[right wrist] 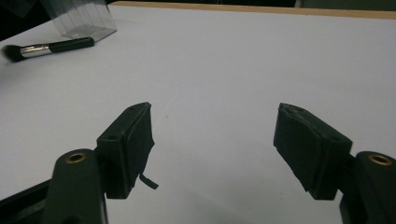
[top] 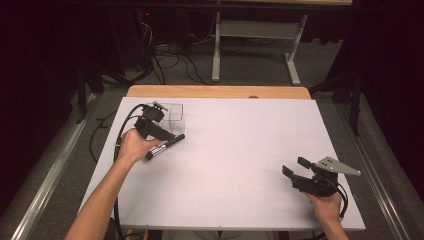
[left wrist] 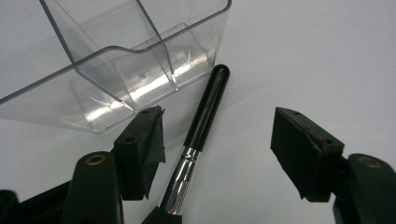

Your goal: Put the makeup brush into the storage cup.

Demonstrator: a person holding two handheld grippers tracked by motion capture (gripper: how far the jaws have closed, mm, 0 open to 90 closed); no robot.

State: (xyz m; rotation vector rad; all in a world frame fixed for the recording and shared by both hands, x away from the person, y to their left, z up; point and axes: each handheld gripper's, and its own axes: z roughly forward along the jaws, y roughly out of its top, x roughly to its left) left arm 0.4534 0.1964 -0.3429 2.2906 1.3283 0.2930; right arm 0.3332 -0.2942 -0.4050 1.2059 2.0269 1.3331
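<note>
Brush (left wrist: pixel 198 126) is not yet gripped: left gripper (left wrist: pixel 217 140) is held spread around it (near clear box (left wrist: pixel 116 60)); right gripper (right wrist: pixel 215 144) gapes empty.

Makeup brush (left wrist: pixel 201 122) flat on the white table, black handle, shiny silver ferrule, dark bristles at the near end. Its rounded handle tip lies just beside the clear plastic organizer (left wrist: pixel 135 60), which stands upright, see-through dividers inside, near the table's far left corner.
</note>
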